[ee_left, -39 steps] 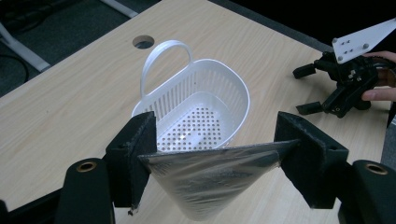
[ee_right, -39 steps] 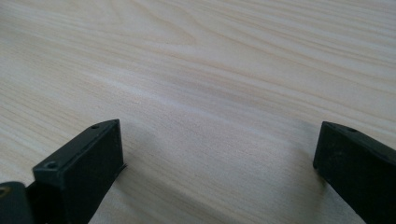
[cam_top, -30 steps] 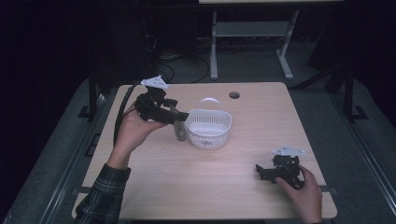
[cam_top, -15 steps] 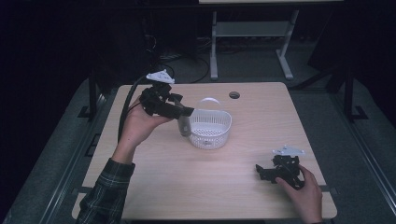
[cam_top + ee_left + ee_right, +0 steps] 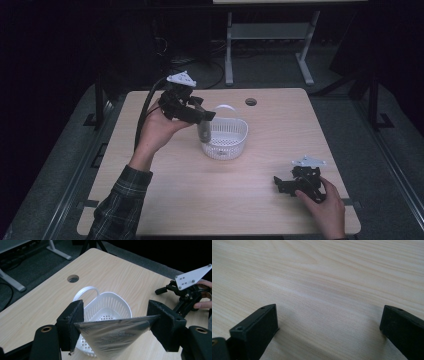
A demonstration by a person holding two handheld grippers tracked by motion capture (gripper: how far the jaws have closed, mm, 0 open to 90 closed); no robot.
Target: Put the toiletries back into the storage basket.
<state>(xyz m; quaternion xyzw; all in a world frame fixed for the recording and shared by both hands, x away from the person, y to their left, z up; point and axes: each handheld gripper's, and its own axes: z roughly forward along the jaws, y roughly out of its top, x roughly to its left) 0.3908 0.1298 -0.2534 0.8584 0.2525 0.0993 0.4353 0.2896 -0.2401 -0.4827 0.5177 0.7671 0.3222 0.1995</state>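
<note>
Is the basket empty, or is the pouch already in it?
Empty: the basket shows bare mesh; the left gripper holds the pouch above it.

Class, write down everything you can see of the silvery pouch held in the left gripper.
The pouch is a flat, silvery grey packet, foil-like and slightly glossy, with faint print on its face. It is stretched between the left gripper's two black pads, which clamp its upper corners; below them it narrows downward. It hangs in the air over the near rim of the white perforated basket, apparently without touching it.
</note>
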